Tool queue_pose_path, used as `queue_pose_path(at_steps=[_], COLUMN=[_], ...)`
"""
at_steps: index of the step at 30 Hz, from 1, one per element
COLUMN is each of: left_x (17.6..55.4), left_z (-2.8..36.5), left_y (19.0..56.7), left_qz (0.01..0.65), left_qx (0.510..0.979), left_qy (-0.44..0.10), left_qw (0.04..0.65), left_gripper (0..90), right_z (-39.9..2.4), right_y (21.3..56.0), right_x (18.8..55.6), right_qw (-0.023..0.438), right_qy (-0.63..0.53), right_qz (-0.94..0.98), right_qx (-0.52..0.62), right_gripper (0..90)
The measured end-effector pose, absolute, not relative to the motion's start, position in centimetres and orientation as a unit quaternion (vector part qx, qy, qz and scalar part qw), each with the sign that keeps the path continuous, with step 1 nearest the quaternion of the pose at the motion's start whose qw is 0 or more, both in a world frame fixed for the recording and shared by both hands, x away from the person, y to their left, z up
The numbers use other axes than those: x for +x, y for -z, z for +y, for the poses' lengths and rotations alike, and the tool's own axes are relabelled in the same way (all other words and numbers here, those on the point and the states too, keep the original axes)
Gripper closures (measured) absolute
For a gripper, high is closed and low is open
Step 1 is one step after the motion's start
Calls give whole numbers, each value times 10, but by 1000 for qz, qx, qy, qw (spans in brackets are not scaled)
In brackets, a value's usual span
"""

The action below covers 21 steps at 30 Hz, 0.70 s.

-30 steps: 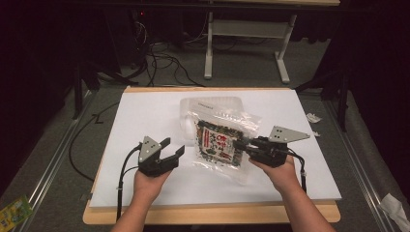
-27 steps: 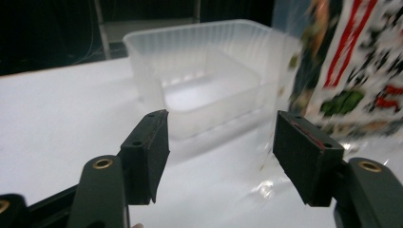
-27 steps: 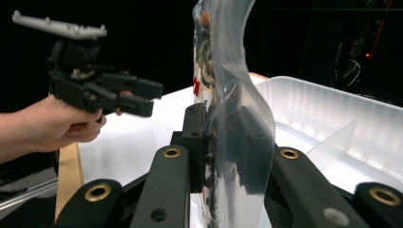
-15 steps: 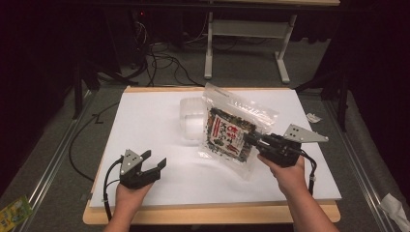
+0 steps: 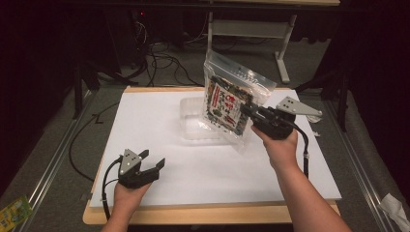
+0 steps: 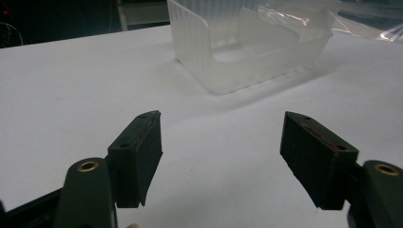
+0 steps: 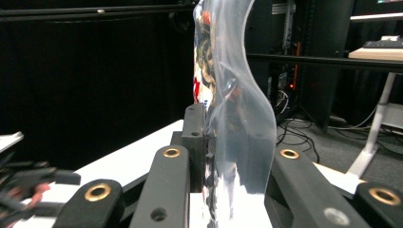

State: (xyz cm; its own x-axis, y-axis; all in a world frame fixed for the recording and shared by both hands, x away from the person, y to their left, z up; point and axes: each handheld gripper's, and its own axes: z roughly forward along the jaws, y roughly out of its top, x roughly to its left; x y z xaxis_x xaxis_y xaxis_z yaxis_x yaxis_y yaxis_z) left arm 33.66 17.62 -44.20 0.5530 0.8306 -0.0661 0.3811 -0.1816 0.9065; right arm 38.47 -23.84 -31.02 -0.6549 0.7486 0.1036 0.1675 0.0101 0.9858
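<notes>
Left gripper (image 5: 153, 164) is resting low at the near left, hand beneath it, pointing forward and to the right — jaws have just been opening and are standing wide with nothing between them. Right gripper (image 5: 246, 110) is hanging raised at the right, forearm reaching up from the bottom edge — jaws clamping tight on a clear bag (image 5: 231, 99).

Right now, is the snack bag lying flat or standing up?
Standing up. The right gripper pinches the snack bag at its edge and holds it upright above the white table, not lying flat.
</notes>
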Motion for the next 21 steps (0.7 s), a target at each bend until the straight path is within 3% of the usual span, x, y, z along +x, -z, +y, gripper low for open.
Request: queue_pose_path(at_steps=[11,21], left_x=[338,338], left_z=[176,176], left_y=[444,443], left_qz=[406,405], left_qx=[741,740], left_qy=[-223,-217], left_qw=[487,492], left_gripper=[300,299], right_z=[-205,-176], right_y=[307,314], right_x=[445,476], right_qw=[253,261], right_qy=[-594,-575], right_qz=[680,695], right_qx=[348,344], right_gripper=[768,767])
